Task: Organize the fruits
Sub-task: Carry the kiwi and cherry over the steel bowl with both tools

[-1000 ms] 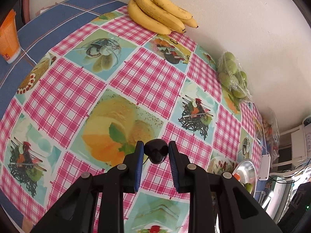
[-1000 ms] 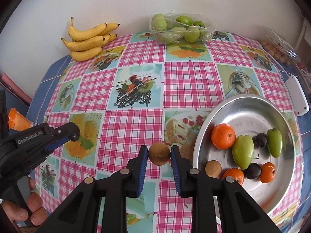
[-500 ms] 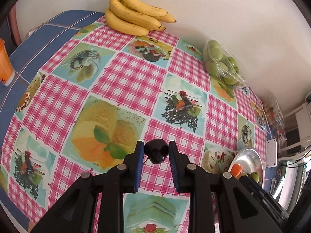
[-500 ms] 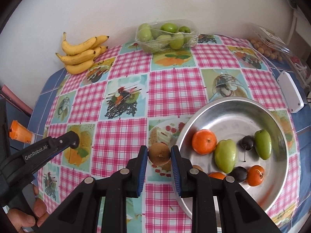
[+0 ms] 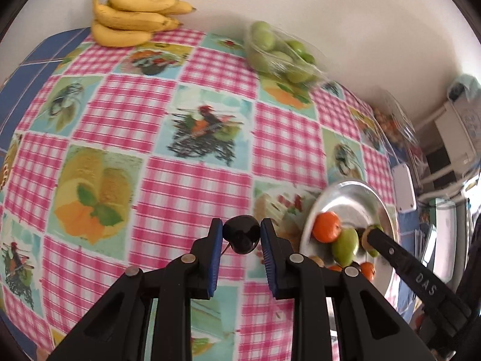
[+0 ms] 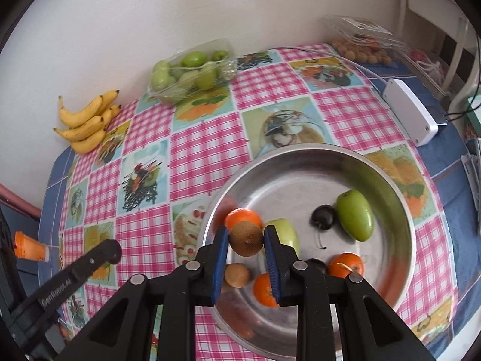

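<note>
My left gripper (image 5: pixel 241 237) is shut on a dark plum (image 5: pixel 241 237) and holds it above the checked tablecloth, left of the steel bowl (image 5: pixel 357 194). My right gripper (image 6: pixel 246 239) is shut on a brown kiwi (image 6: pixel 246 238) and holds it over the near left part of the bowl (image 6: pixel 288 168). In the bowl lie tangerines (image 6: pixel 243 217), a green fruit (image 6: pixel 354 215), a dark plum (image 6: pixel 323 216) and a second kiwi (image 6: pixel 237 275). The right gripper's arm (image 5: pixel 415 273) reaches over the bowl in the left wrist view.
A bunch of bananas (image 6: pixel 87 123) and a clear tub of green fruit (image 6: pixel 189 70) sit by the back wall. A white box (image 6: pixel 410 111) and a bag of small fruit (image 6: pixel 360 45) lie at the far right. An orange cup (image 6: pixel 30 246) stands at the left edge.
Both grippers have moved right toward the bowl with their fruit. The right gripper with the kiwi now hangs over the bowl's inside instead of beside its rim.
</note>
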Available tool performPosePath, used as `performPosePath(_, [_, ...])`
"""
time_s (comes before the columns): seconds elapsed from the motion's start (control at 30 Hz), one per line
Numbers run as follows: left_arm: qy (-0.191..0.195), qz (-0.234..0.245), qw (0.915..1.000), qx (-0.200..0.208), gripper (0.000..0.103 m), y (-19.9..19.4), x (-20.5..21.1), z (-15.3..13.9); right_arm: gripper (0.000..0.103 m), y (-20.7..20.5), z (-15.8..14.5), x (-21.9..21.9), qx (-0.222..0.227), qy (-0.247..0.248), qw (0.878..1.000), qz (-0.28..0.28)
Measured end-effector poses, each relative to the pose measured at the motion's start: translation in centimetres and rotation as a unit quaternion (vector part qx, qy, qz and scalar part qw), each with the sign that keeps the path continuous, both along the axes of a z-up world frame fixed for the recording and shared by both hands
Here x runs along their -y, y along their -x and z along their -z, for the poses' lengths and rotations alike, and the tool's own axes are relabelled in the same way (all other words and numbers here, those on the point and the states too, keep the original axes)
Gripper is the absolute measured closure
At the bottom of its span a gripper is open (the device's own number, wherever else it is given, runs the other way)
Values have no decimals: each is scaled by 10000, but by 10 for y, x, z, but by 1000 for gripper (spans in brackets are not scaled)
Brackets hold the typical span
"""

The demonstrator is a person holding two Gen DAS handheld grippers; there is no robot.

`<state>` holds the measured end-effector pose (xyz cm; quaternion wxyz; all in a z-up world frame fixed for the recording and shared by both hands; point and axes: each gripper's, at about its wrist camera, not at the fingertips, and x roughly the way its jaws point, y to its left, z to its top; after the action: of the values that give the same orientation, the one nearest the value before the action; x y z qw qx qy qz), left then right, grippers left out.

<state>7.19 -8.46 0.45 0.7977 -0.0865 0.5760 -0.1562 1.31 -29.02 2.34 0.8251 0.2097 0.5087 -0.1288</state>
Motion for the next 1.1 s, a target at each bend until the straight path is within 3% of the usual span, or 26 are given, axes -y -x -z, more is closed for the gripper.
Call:
performPosePath(0.27, [51, 900, 9959, -20, 77, 26, 57, 1, 77, 14, 4, 31, -79, 8, 9987, 504])
performPosePath(0.47, [141, 1203, 9926, -64, 77, 36, 79, 2, 77, 25, 2, 51, -40, -55, 9965, 836])
performPosePath(1.1, [313, 1283, 9912, -8, 77, 23, 92, 17, 77, 20, 33, 52, -487, -169, 9951, 847])
